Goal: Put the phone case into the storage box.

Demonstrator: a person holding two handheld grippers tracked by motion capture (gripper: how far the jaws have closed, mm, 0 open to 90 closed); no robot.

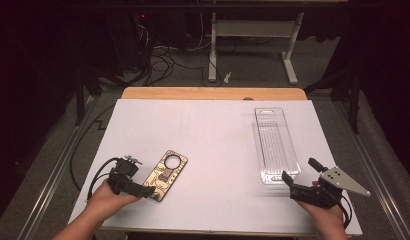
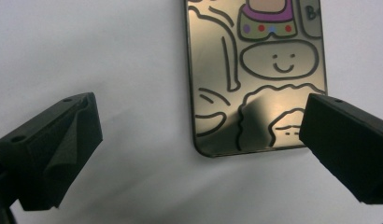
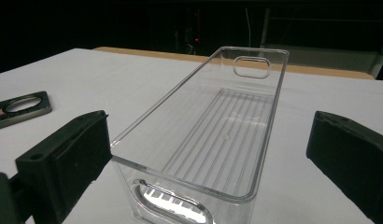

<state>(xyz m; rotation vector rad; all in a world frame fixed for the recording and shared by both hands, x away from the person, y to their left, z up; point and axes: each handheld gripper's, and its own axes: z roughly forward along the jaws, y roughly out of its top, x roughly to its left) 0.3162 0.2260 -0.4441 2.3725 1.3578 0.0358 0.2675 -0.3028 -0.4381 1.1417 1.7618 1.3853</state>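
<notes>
With jaws wide and empty, the left gripper (image 2: 199,154) lines up on the phone case (image 1: 166,175) lying flat on the bench (image 1: 213,145), while the right gripper (image 3: 208,158), equally open, faces the clear bin (image 3: 213,135) to steady it.

I'm reading just a cut-off "B" in a speech bubble on the cartoon-printed phone case (image 2: 257,74); I'm finding nothing else legible anywhere.

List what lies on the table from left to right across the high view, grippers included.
left gripper → phone case → clear plastic bin → right gripper
</notes>
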